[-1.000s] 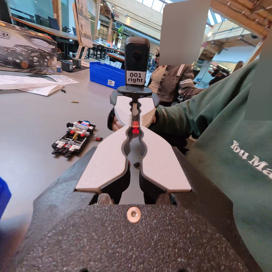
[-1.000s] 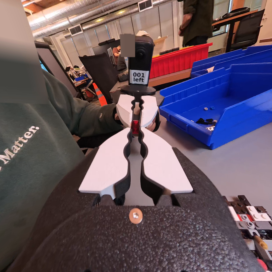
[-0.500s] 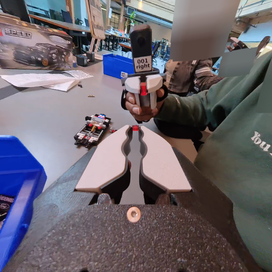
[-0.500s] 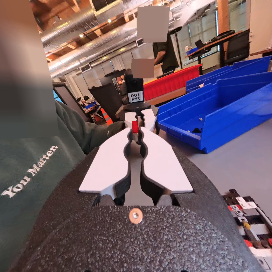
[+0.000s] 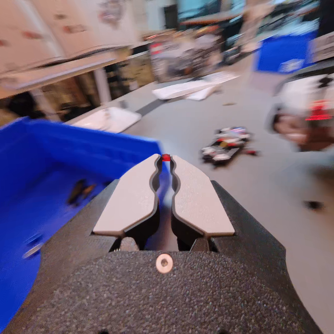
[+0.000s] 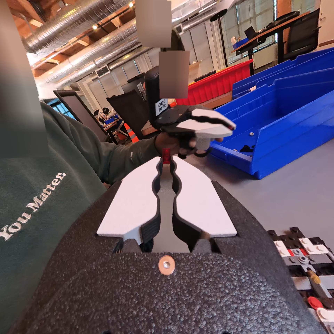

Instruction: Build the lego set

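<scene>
Both grippers pinching tiny red bricks, left one up by the blue bin.

The left gripper point(image 5: 166, 157) has its jaws narrowed on a small red piece point(image 5: 166, 158) at the very tips, centre of its blurry view, right over the near corner wall of the blue bin point(image 5: 54, 144). The right gripper point(image 6: 166, 160) clamps a red translucent piece point(image 6: 166, 155) the same way, mid-frame. Such tip-only grips look easy to lose, and the bin wall could probably knock the left piece free. There's open grey worktop point(image 6: 271, 189) at right, with the brick car chassis point(image 6: 307, 267) at lower right.
</scene>
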`<state>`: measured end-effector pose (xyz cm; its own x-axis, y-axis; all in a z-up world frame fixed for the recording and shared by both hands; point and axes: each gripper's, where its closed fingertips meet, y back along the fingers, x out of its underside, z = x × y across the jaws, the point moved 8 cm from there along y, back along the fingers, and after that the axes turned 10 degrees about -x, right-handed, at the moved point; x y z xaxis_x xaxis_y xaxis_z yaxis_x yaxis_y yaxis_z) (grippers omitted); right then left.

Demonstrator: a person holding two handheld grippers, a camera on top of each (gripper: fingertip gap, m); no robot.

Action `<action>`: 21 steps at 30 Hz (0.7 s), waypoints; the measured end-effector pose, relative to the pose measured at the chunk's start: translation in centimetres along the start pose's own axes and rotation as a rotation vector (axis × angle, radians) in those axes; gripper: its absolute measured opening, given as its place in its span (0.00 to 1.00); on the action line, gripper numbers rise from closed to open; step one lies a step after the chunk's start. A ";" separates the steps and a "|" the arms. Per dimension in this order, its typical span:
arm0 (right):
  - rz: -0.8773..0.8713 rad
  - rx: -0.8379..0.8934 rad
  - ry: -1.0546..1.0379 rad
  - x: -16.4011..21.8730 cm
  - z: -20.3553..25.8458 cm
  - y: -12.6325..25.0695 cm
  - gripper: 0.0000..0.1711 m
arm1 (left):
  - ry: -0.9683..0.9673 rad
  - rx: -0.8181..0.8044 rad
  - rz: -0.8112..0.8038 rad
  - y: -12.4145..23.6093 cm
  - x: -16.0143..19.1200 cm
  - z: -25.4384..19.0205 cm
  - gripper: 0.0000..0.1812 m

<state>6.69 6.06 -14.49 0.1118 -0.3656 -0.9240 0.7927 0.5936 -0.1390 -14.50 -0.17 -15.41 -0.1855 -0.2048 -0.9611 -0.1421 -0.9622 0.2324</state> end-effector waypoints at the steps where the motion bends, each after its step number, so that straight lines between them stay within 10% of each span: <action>1: 0.012 0.003 -0.002 0.1 -0.1 -0.1 0.04 | -0.049 -0.135 0.047 -0.3 0.5 1.0 0.04; 5: 0.047 0.001 -0.017 0.6 -0.2 -0.5 0.04 | -0.258 -0.318 0.322 -1.4 3.0 2.1 0.17; 13: 0.057 0.034 -0.031 0.8 -0.6 -0.5 0.04 | -0.205 -0.238 0.206 -1.0 1.9 1.4 0.22; 21: 0.040 0.051 -0.035 1.0 -0.8 -0.6 0.04 | 0.171 0.469 -0.094 1.1 -1.2 -5.0 0.12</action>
<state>5.83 5.95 -15.62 0.1644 -0.3680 -0.9152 0.8163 0.5716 -0.0832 -9.59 -1.88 -14.69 0.0053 -0.1851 -0.9827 -0.5789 -0.8019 0.1479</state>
